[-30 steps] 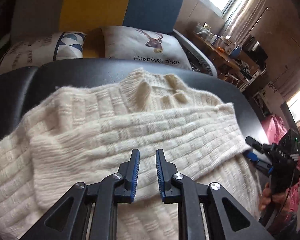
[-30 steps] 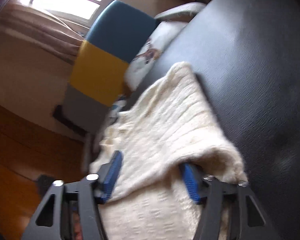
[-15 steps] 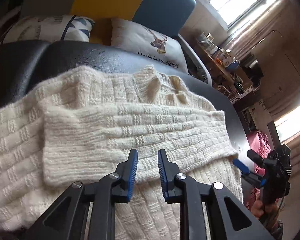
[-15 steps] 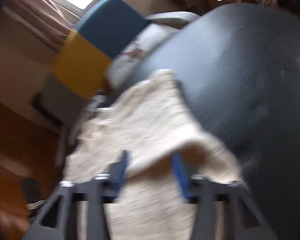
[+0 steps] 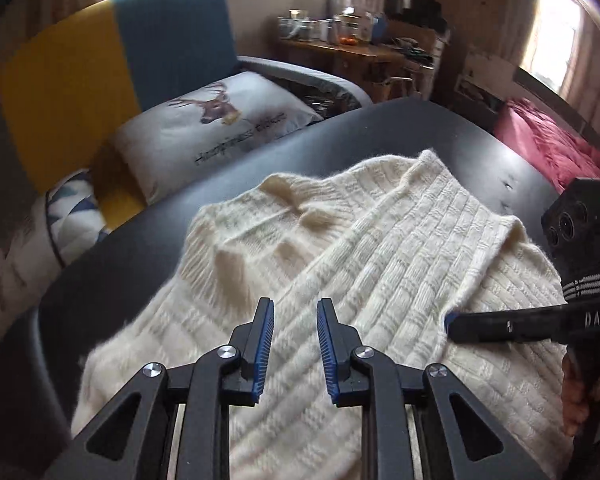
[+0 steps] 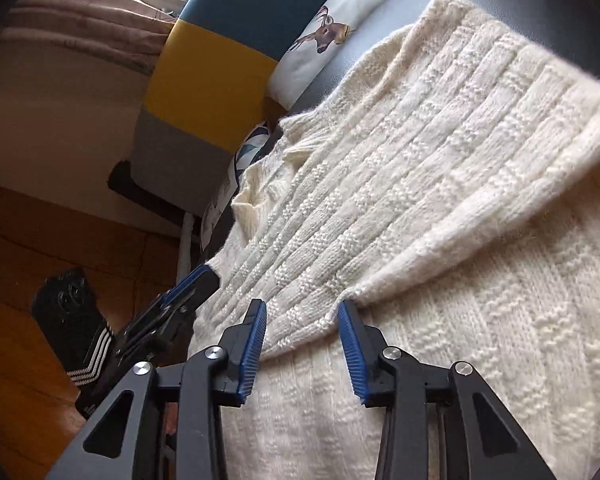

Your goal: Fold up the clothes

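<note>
Broadly, a dark leather-like table (image 5: 400,136) fills the middle of both views, with a sofa (image 5: 112,60) in yellow, blue and grey panels behind it. Past the sofa stands a wooden side table (image 5: 340,50) crowded with jars and small items too blurred to name, and a red blanket (image 5: 548,148) lies off the table's far right edge.

Spread over the table is a cream knitted sweater (image 5: 380,248), its ribbed collar toward the sofa and one sleeve folded diagonally across the body, so the sleeve's cuff end lies on the lower part of the garment. A white cushion (image 5: 220,128) printed with a deer head and a line of script leans on the sofa just beyond the table edge, and a second patterned cushion (image 5: 74,216) sits beside it.

The left gripper (image 5: 295,344) hovers above the sweater's body with its blue-padded jaws apart and nothing between them; they have just been opening a little. The right gripper (image 6: 302,344) sits low at the folded sleeve's edge; its jaws have just been closing, the sleeve's cuff lies between them, yet both pads still show clear of the knit. A hand (image 5: 580,392) grips the right gripper's handle.
</note>
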Demonstrator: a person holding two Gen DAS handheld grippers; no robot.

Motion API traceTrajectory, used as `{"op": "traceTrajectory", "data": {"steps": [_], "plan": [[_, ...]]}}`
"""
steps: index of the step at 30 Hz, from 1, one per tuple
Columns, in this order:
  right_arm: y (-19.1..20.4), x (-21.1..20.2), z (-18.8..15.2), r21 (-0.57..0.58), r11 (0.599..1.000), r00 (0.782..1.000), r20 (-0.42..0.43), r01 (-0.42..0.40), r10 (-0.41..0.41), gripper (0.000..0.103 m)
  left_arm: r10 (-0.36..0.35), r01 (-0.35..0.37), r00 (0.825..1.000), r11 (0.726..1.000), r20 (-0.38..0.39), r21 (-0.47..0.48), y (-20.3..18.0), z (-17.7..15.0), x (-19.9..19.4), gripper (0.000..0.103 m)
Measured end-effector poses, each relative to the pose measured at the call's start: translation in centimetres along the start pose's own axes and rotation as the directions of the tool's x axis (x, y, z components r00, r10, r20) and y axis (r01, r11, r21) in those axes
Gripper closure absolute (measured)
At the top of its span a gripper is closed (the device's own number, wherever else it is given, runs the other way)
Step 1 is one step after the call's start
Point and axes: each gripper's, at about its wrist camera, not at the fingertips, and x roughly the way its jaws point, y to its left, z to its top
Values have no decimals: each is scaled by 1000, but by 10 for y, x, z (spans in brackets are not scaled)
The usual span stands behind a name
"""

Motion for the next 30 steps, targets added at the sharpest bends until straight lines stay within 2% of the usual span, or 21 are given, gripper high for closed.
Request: {"op": "traceTrajectory", "data": {"steps": [2,6,9,10,11,12,15,17,20,23,27,30], "plan": [[1,1,-1,-18,1000,1000,5,5,-5,65,-47,48,998,998,-43,38,0,6,12,80],[0,2,-5,-74,997,1000,-16,10,-11,66,-82,96,986,991,-143,93,1,11,38,79],[0,3,-7,-98,995,1000,-22,7,-9,65,-101,107,985,994,-140,34,10,14,41,79],[0,4,-7,-106,994,1000,-21,6,-8,65,-97,98,986,995,-133,3,13,15,39,92],[1,4,-8,-116,993,1000,-19,5,-7,65,-78,79,989,997,-126,-2,12,14,39,101],[2,4,-9,-132,991,1000,-17,9,-11,65,-49,51,992,999,-121,13,10,13,39,103],[6,6,-13,-190,981,999,-9,30,-33,67,34,-30,995,998,-96,49,1,8,41,103],[6,6,-15,-215,976,999,-2,46,-47,70,89,-87,994,995,-61,39,-4,6,40,103],[1,8,-16,-221,974,999,9,49,-48,81,194,-194,981,981,-31,-11,-1,5,42,103],[-9,7,-13,-187,982,1000,8,30,-29,96,195,-197,980,973,-34,-118,11,-1,45,103],[-11,5,-13,-191,981,1000,8,28,-27,97,216,-216,976,960,-22,-178,7,-10,29,103],[-10,6,-12,-193,981,1000,8,26,-25,97,231,-227,973,948,-12,-225,-1,-21,10,92]]}}
